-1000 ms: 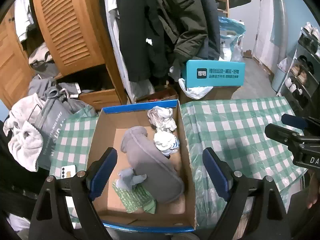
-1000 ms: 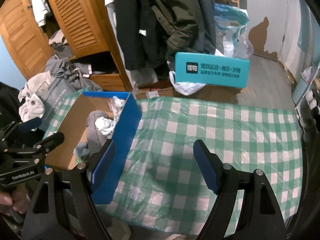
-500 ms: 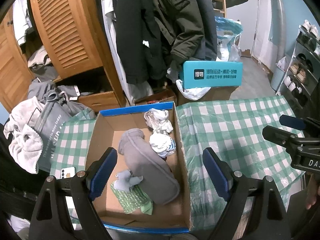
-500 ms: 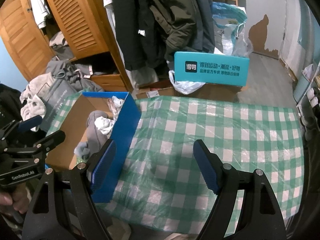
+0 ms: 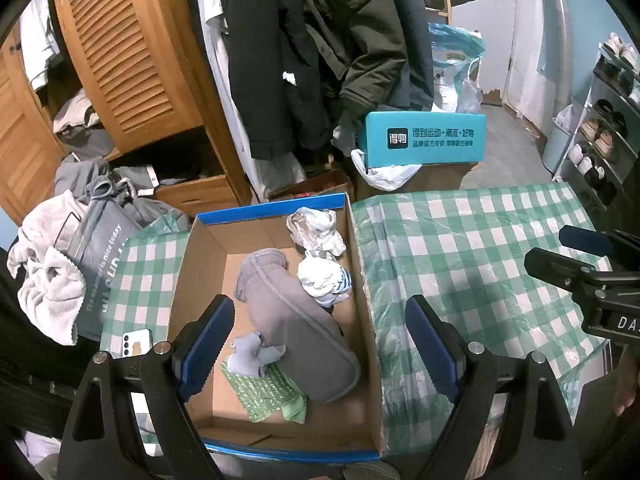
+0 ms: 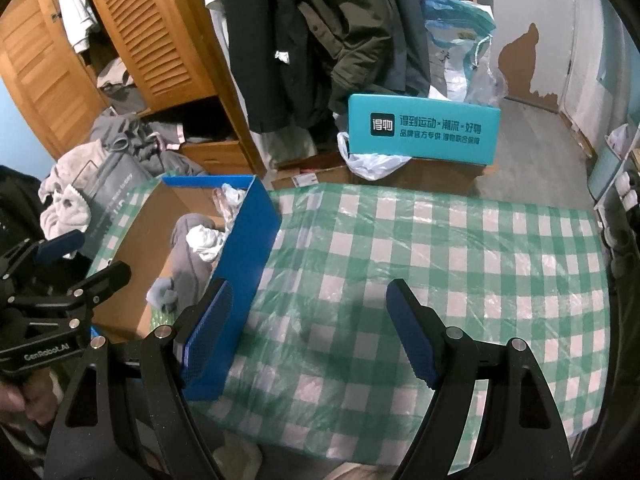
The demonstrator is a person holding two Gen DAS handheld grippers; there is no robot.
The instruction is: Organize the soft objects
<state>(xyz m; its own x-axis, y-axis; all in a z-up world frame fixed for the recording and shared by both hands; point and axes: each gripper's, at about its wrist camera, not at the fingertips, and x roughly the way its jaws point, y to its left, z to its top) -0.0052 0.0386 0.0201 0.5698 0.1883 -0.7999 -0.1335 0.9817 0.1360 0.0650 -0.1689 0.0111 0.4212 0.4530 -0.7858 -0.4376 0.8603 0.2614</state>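
An open cardboard box with a blue rim (image 5: 272,208) stands on the left part of the green-checked tablecloth (image 5: 460,248). Inside lie a long grey fleece piece (image 5: 296,320), two crumpled white cloths (image 5: 320,232), a small blue-grey sock (image 5: 252,356) and a sheet of green bubble wrap (image 5: 264,392). My left gripper (image 5: 320,344) hovers open over the box's near half, holding nothing. My right gripper (image 6: 310,332) is open and empty above the bare tablecloth (image 6: 440,260), just right of the box's blue wall (image 6: 244,240). Each gripper shows at the edge of the other's view.
A phone (image 5: 136,342) lies on the cloth left of the box. A grey bag with a pale towel (image 5: 52,292) crowds the table's left edge. Beyond the far edge are a teal carton (image 5: 424,138), hanging coats (image 5: 320,40) and a wooden wardrobe (image 5: 132,52). A shoe rack (image 5: 608,120) stands at right.
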